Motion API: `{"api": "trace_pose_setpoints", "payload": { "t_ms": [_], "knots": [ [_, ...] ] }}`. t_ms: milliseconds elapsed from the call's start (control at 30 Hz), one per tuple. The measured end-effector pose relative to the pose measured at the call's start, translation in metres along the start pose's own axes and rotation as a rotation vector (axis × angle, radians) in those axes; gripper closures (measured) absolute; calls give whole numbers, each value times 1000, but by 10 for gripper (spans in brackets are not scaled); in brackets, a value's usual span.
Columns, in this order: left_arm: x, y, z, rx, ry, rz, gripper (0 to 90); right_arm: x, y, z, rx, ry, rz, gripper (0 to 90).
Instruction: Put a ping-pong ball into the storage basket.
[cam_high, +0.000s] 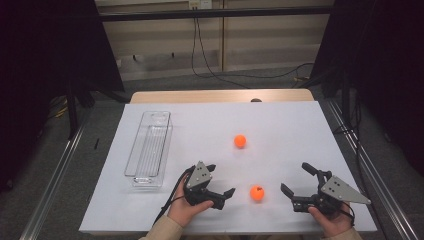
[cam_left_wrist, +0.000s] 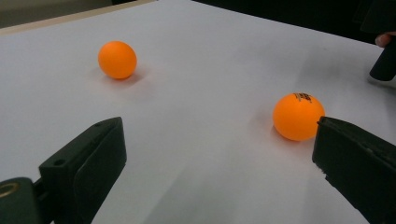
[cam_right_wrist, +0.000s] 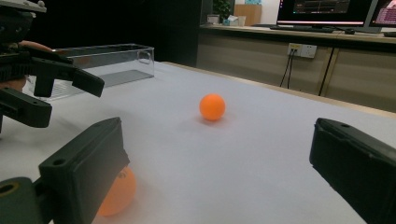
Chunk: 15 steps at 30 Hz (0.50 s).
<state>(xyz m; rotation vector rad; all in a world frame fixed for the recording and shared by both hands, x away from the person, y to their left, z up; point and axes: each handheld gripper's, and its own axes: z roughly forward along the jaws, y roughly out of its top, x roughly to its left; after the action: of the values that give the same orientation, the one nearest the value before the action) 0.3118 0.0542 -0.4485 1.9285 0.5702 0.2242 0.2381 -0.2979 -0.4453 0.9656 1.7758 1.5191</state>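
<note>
On the white worktop (cam_high: 210, 120) two orange balls lie well apart from each other. The near ball (cam_high: 257, 192) rests toward the near edge, between the two tools: the left tool (cam_high: 220, 181) is just to its left and the right tool (cam_high: 296, 177) a little farther off to its right. Neither tool touches it.

The left tool is held in the person's left hand (cam_high: 186, 209), its jaws spread wide and empty, pointing right toward the near ball. In the left gripper view the near ball (cam_left_wrist: 298, 116) sits just beyond the tip of the right-hand jaw, close to it but still outside the gap, resting on the worktop. Small dark print shows on top of this ball. Being round, it has no long axis and no facing other than that print turned upward.

The right tool is held in the person's right hand (cam_high: 332, 220), its jaws likewise spread wide and holding nothing, pointing left and away. In the right gripper view the near ball (cam_right_wrist: 117, 191) peeks out low at the left, partly hidden behind the left-hand jaw.

The far ball (cam_high: 240, 141) lies nearer the middle of the worktop, beyond both tools, and shows in the left gripper view (cam_left_wrist: 117, 59) and the right gripper view (cam_right_wrist: 212, 107) standing free on the white surface.

A clear plastic bin (cam_high: 149, 150) stands lengthwise at the left of the worktop, its long side running from near to far, just left of the left tool.
</note>
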Motion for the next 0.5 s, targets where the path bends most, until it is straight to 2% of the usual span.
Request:
{"api": "trace_pose_setpoints", "payload": {
  "t_ms": [500],
  "knots": [
    [-4,2,7,6,-18,-8,30,0,0,0,-4,4,1,27]
  ]
}}
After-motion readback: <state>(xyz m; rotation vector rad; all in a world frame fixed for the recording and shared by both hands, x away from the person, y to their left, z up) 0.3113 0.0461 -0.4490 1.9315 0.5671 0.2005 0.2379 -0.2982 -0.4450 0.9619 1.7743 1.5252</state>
